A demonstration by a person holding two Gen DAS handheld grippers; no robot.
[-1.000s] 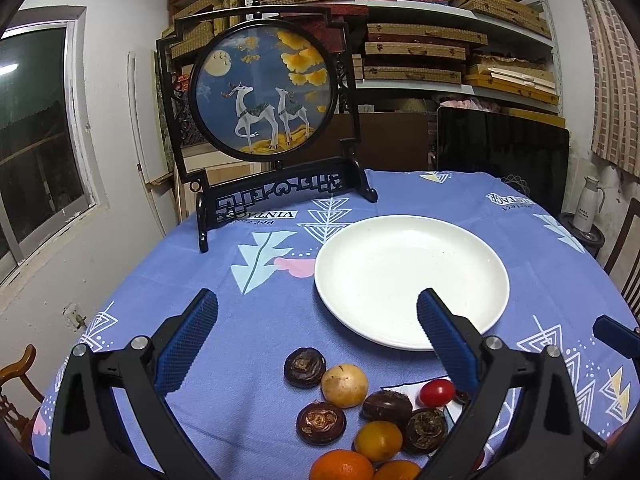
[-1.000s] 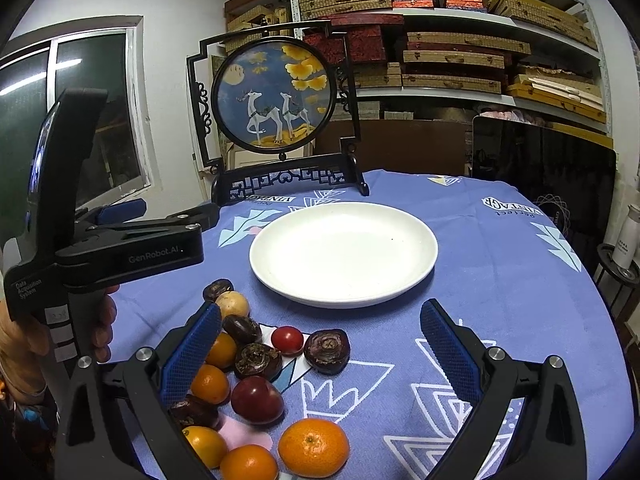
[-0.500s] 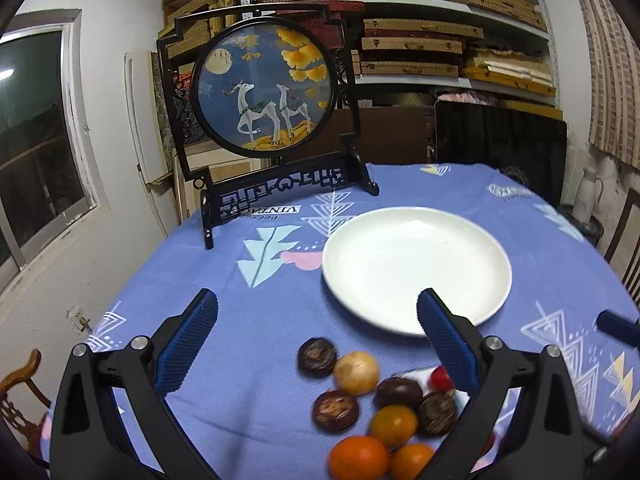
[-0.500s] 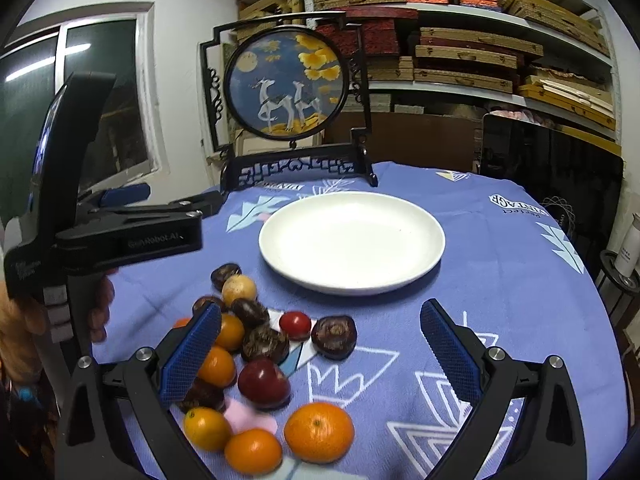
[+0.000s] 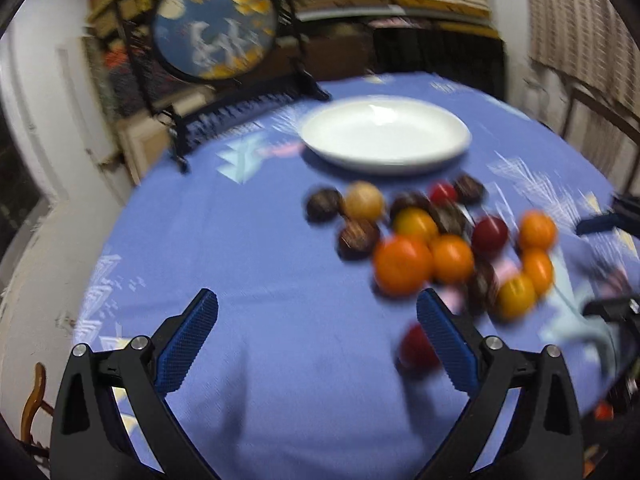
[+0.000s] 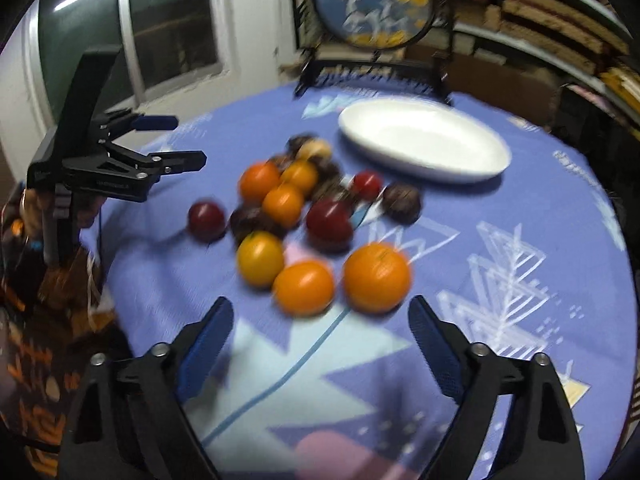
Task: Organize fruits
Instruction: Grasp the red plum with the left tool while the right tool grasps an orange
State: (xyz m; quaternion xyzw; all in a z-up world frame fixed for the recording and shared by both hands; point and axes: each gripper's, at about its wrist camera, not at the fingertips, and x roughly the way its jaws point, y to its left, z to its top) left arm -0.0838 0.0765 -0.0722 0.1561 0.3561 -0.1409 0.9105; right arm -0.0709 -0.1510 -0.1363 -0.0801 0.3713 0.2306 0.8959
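The right gripper (image 6: 320, 324) points down at the near edge of the fruit pile, its jaws closing with nothing between them; the blue pads sit just short of two oranges. The left gripper (image 5: 316, 320) has its jaws wide apart over bare cloth, gripping nothing, with a red fruit (image 5: 416, 346) just behind its right pad. In the right wrist view it is seen from the side, held by a hand (image 6: 38, 210); pale lettering on its arm is too blurred to read.

The fruits lie in one loose cluster on the blue patterned tablecloth (image 6: 520, 220), between the grippers and the plate. Both views are blurred, so counts are approximate. In the right wrist view: about five orange or yellow fruits, with a big orange (image 6: 376, 278) nearest, a smaller orange (image 6: 304, 288) beside it and a yellow one (image 6: 260, 258) next to that; three dark red fruits, one of them a small red tomato (image 6: 366, 185); and several dark brown wrinkled fruits (image 6: 402, 202).

One white plate (image 6: 424, 146) sits beyond the pile. One round framed picture of deer (image 6: 372, 2) stands behind it. No writing on the cloth can be read.
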